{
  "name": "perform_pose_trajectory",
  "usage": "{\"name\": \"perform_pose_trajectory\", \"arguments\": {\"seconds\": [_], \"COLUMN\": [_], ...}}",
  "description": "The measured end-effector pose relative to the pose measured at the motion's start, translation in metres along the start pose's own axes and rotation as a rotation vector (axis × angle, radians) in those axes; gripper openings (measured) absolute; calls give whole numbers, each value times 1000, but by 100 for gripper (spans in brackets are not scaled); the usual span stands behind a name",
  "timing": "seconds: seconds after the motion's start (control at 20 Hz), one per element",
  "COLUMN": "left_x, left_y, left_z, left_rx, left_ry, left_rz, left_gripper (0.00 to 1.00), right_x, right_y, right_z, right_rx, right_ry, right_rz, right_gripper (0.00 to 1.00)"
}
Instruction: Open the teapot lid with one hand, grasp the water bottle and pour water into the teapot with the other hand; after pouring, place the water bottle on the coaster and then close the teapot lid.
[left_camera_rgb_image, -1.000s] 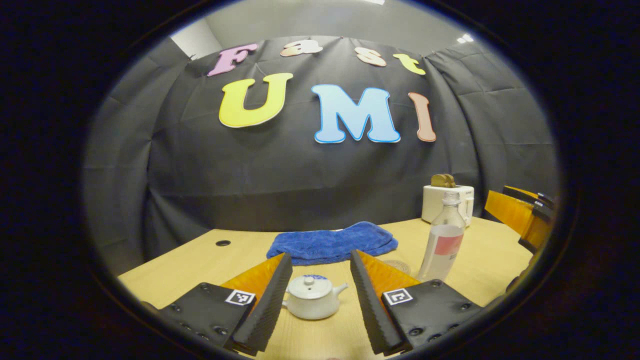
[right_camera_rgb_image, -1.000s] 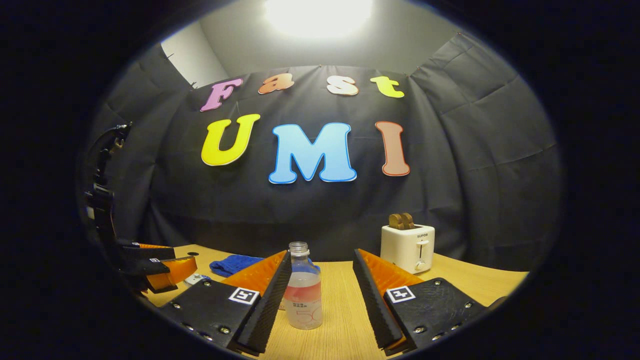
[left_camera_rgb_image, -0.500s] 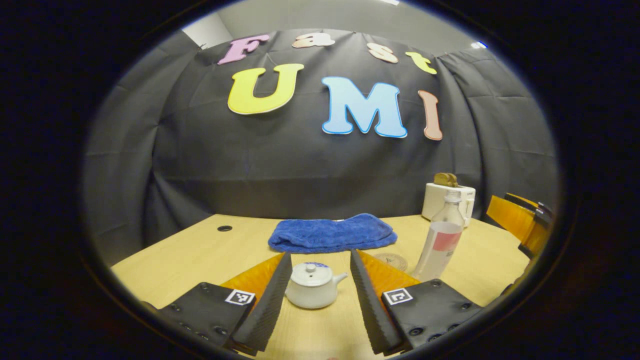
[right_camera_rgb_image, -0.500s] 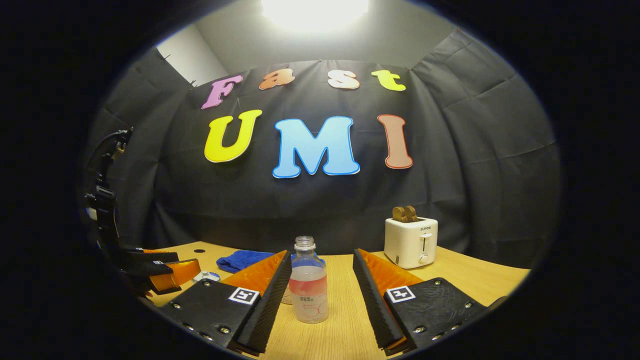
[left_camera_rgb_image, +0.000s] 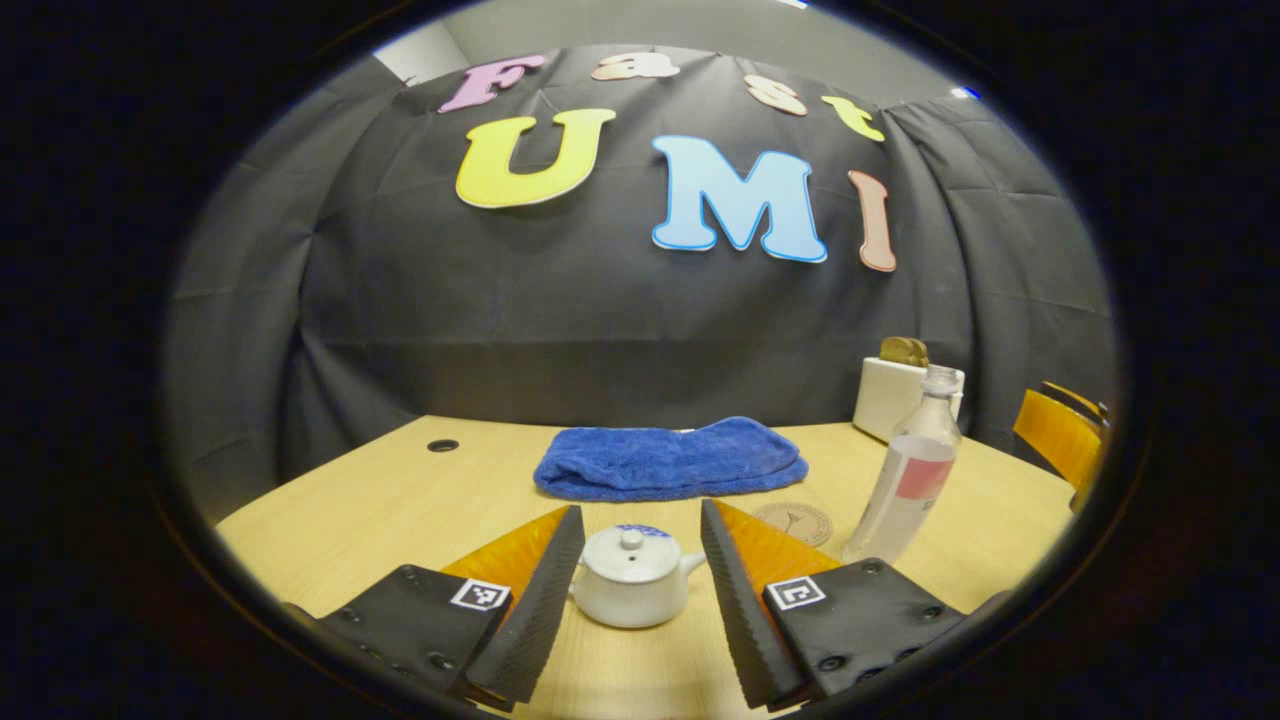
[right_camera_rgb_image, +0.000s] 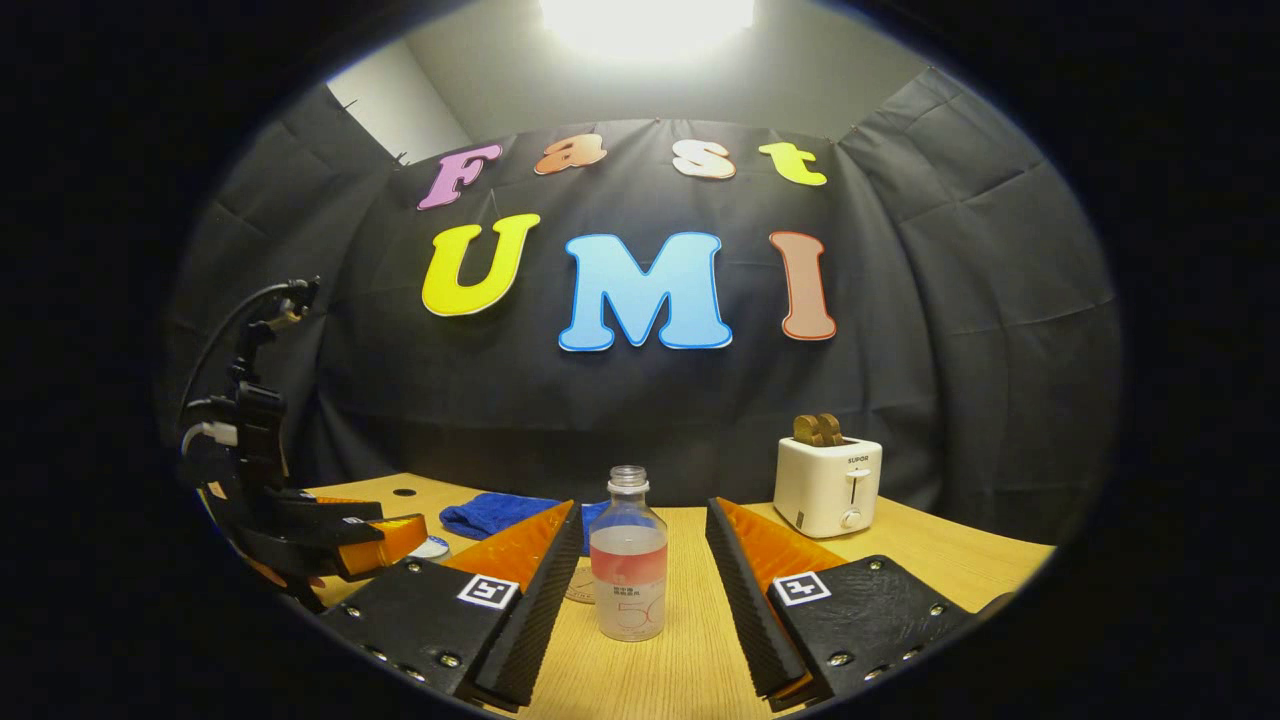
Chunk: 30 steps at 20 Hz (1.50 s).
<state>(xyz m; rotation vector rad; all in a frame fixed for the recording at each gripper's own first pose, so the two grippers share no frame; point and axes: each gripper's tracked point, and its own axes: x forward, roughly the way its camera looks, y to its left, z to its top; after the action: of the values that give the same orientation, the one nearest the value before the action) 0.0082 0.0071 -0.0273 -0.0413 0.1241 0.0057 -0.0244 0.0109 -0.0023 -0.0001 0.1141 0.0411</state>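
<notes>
While we hold both spread wide:
Left gripper (left_camera_rgb_image: 635, 590): open; teapot (left_camera_rgb_image: 632, 592) between our fingers, untouched.
Right gripper (right_camera_rgb_image: 640, 590): open; water bottle (right_camera_rgb_image: 628, 580) at 12 o'clock, uncapped.
Coaster (left_camera_rgb_image: 792, 522): 10 o'clock from bottle.

blue towel (left_camera_rgb_image: 670, 459) | white toaster (right_camera_rgb_image: 827, 485) (bread in slots) | table (left_camera_rgb_image: 380, 500)

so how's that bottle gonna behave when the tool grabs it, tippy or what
Probably tippy: the bottle is tall and narrow, standing upright on the table. It looks clear, thin plastic, so a hard squeeze may dent it. It seems uncapped and partly filled, so a tilt or squeeze could spill water. The right tool is open around it, not yet touching.
</notes>
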Motion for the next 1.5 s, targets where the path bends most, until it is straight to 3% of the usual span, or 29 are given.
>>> {"name": "perform_pose_trajectory", "arguments": {"seconds": [0.3,0.65,0.75,0.95,1.05,1.15,1.25,1.5], "left_x": [35,44,46,49,49,50,52,51], "left_y": [8,9,13,6,5,5,4,6], "left_z": [-25,-25,-22,-24,-17,-19,-17,-15], "left_rx": [-2,23,33,68,75,111,87,83], "left_ry": [68,66,54,63,58,59,51,42], "left_rz": [3,13,21,-8,4,12,23,26], "left_gripper": [75,73,66,43,17,17,8,8], "right_x": [-2,0,0,2,3,5,7,18], "right_y": [-6,-19,-21,-20,-18,-19,-17,-16], "right_z": [-10,-26,-29,-35,-37,-36,-38,-44], "right_rx": [16,45,48,49,45,40,35,29], "right_ry": [27,62,71,89,97,98,105,136], "right_rz": [-12,-33,-35,-30,-25,-24,-17,4], "right_gripper": [77,77,77,77,78,78,78,77]}}
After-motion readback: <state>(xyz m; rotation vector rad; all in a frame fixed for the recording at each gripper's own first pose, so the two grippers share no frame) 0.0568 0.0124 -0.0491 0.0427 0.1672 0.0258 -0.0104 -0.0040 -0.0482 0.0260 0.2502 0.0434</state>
